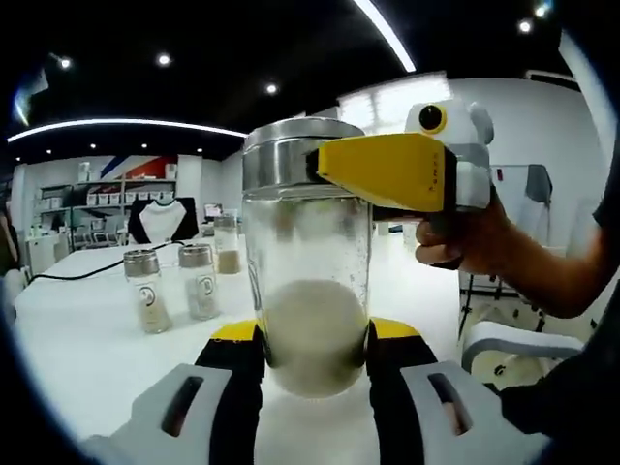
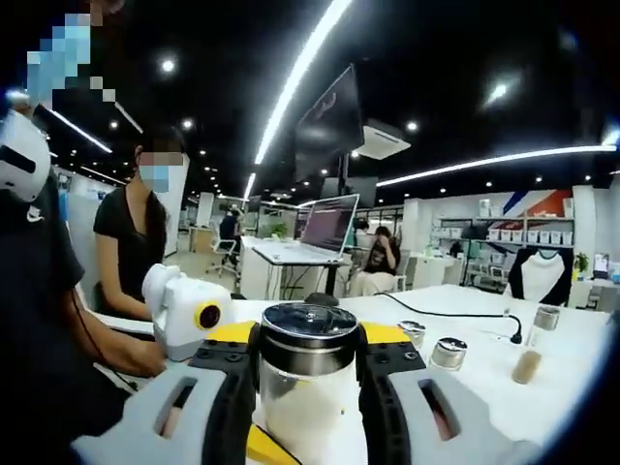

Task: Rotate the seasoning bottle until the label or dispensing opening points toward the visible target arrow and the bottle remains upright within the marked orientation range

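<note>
You had the seasoning bottle (image 1: 306,281) upright on the white tabletop (image 1: 87,339), held at two heights. Your left claw (image 1: 312,354) was closed on the lower glass body, where the pale powder sat. Your right claw (image 1: 387,170) was clamped on the steel lid (image 1: 291,150).

Risks, as judged:
- With both claws gripping, a turn at the top could have unscrewed the lid instead of turning the bottle; you would have needed to ease the lower grip first.
- Smooth glass between narrow pads could have slipped, so the turn would not carry to the bottle.
- A pull off the vertical while twisting could have tipped it out of the upright range.
- Neither a target arrow nor any label on this bottle was visible, so you had no check on when to stop.

Views compared:
- Left gripper view: full bottle body and fill level, your hand (image 1: 465,237) on the right claw, and spare shakers (image 1: 172,286) standing well behind.
- Right gripper view: the lid top (image 2: 308,334) seated between the right claw (image 2: 308,373) jaws, the left claw's yellow tip (image 2: 266,448) low under the bottle, a seated person (image 2: 136,247) nearby, and a laptop (image 2: 327,225) on a far desk.
</note>
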Available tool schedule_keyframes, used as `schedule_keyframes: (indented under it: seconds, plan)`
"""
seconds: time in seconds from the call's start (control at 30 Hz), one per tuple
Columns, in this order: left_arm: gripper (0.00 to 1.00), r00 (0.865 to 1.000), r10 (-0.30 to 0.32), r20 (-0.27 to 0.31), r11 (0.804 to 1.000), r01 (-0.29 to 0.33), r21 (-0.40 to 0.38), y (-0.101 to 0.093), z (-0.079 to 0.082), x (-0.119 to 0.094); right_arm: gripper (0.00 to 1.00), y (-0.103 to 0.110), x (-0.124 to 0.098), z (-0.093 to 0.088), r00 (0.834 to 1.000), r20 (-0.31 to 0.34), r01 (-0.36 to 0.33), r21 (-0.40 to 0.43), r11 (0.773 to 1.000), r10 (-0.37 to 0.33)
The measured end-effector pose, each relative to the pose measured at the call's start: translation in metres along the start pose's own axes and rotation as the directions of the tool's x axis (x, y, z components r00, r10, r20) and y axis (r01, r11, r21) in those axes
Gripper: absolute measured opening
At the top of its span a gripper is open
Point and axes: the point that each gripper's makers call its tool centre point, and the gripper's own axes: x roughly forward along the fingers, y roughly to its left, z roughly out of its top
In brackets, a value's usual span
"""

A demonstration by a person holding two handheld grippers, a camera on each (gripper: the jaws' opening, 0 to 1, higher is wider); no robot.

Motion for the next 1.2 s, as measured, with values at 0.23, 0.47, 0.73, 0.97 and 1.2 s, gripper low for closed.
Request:
schedule_keyframes:
  seconds: [0.23,0.47,0.73,0.97,1.2]
  plan:
    - [0.43,0.998,0.053,0.016,0.999,-0.053,0.008,0.005,0.003,-0.001,0.38,-0.006,0.002,0.001,0.993,0.039,0.116,0.006,0.993,-0.116]
    - [0.43,0.996,0.084,-0.024,0.996,-0.084,-0.01,0.007,-0.002,-0.002,0.38,-0.006,0.006,-0.003,0.982,0.039,0.182,0.024,0.983,-0.183]
    - [0.43,0.99,0.133,-0.046,0.991,-0.131,0.041,0.012,-0.007,-0.002,0.37,-0.004,0.007,-0.009,0.962,0.01,0.272,0.004,0.962,-0.273]
    - [0.43,0.976,0.213,-0.034,0.976,-0.211,0.055,0.021,-0.006,-0.003,0.38,-0.01,0.013,-0.014,0.927,0.017,0.374,0.001,0.927,-0.374]
    - [0.43,0.981,0.19,-0.041,0.978,-0.185,0.096,0.02,-0.009,0.001,0.38,-0.016,0.007,-0.018,0.901,0.009,0.432,0.039,0.901,-0.433]
